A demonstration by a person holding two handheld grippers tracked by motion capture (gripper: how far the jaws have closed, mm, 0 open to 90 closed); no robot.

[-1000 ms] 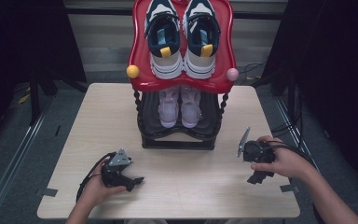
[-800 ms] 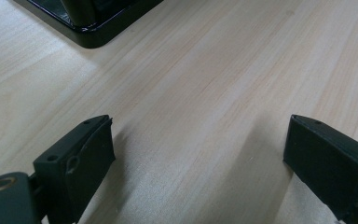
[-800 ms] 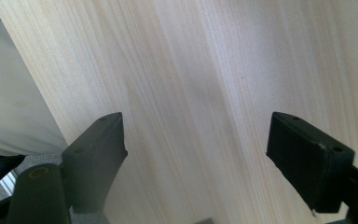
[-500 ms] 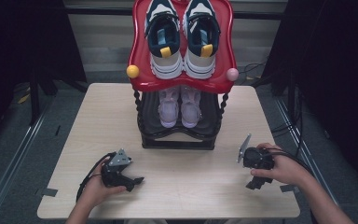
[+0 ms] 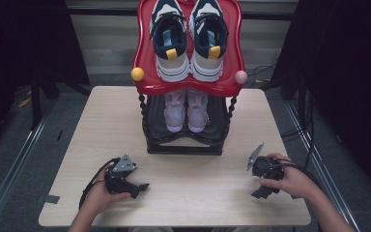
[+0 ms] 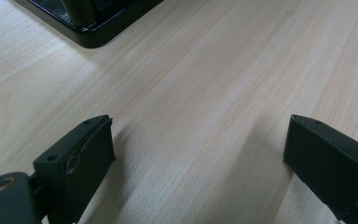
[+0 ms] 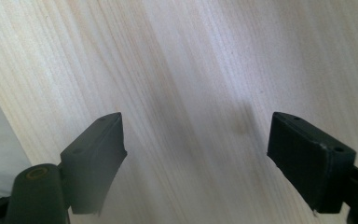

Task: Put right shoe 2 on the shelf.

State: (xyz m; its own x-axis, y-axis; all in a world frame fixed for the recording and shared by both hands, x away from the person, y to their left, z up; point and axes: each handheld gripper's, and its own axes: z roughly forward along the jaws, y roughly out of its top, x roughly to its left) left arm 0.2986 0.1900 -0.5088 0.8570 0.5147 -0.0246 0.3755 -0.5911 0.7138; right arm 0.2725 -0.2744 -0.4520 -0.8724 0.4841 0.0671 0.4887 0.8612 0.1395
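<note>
High view: shoe rack [image 5: 186, 145] between tongs [image 5: 142, 186].

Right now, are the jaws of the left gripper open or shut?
Open. In the left gripper view, the left gripper has its two black jaws standing far apart, with only the bare light wooden table between them.

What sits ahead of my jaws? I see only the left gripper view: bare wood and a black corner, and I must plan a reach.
Observer: That corner is the base of a black shoe rack, mid-table.
Operator: Anything on it?
Observer: A pale pair of shoes on the lower shelf.
Operator: And above?
Observer: A red top tray carries navy and white sneakers.
Operator: Where's the other gripper?
Observer: The right gripper is at the table's near right, jaws open over bare wood.
</note>
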